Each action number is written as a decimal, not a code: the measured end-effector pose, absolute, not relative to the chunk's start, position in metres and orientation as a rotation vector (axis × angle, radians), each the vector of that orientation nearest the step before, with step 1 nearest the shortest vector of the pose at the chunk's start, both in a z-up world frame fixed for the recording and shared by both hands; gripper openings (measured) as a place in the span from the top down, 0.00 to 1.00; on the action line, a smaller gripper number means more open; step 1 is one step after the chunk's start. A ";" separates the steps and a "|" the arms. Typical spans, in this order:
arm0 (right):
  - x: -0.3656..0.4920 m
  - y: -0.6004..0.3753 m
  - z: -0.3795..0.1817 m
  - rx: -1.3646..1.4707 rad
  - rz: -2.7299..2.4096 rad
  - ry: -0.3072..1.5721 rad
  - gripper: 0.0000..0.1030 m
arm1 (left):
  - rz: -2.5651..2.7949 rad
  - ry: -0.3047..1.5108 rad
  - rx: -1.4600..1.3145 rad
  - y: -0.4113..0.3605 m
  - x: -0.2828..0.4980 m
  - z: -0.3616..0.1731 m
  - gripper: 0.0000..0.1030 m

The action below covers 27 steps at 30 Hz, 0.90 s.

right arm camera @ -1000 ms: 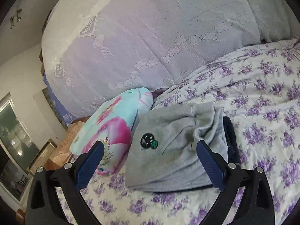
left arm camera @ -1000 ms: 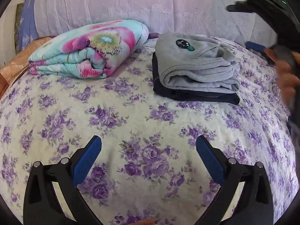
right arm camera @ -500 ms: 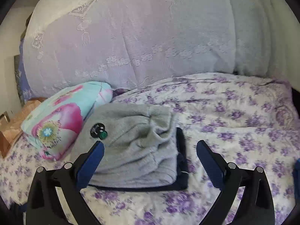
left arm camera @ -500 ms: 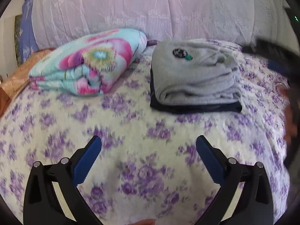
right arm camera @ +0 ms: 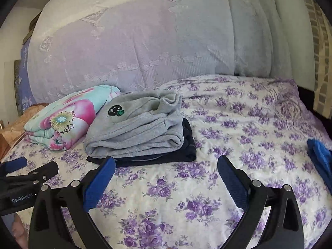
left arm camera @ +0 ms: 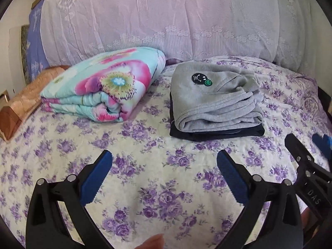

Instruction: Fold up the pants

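Folded grey pants (left arm camera: pixel 215 99) (right arm camera: pixel 134 130) with a small black and green patch lie on top of a folded dark navy garment (left arm camera: pixel 217 133) (right arm camera: pixel 186 147) on the flowered bedspread. My left gripper (left arm camera: pixel 165 159) hovers open over bare bedspread in front of the stack, holding nothing. My right gripper (right arm camera: pixel 166 166) is also open and empty, just in front of and to the right of the stack. In the left wrist view the right gripper (left arm camera: pixel 307 161) shows at the right edge. In the right wrist view the left gripper (right arm camera: pixel 27 176) shows at the left edge.
A rolled floral quilt (left arm camera: pixel 103 91) (right arm camera: pixel 66 116) lies left of the stack. A large lace-covered bolster (left arm camera: pixel 166 20) runs along the back. A blue cloth (right arm camera: pixel 320 157) sits at the right edge of the bed. A copper-coloured cushion (left arm camera: pixel 22 105) lies far left.
Both grippers have drawn back and lowered away from the stack. The right gripper now sits beside the left one, low over the bedspread. Both stayed open.
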State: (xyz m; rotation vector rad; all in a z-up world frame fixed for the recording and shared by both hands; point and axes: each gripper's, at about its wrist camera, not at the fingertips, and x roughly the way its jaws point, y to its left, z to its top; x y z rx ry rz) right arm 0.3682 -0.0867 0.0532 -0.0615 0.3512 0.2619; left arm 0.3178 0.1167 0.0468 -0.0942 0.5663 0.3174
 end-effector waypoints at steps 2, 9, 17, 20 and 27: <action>0.370 -0.085 0.055 -0.083 0.235 0.371 0.04 | 0.306 0.561 -0.087 0.113 0.317 0.048 0.04; 0.356 -0.091 0.067 -0.078 0.213 0.362 0.04 | 0.221 0.523 -0.090 0.101 0.309 0.059 0.04; 0.324 -0.108 0.059 0.010 0.194 0.383 0.04 | 0.272 0.491 -0.060 0.089 0.293 0.063 0.04; 0.308 -0.109 0.060 0.054 0.249 0.362 0.04 | 0.291 0.509 -0.075 0.083 0.285 0.053 0.05; 0.295 -0.115 0.073 0.072 0.290 0.284 0.04 | 0.339 0.482 -0.084 0.091 0.271 0.059 0.04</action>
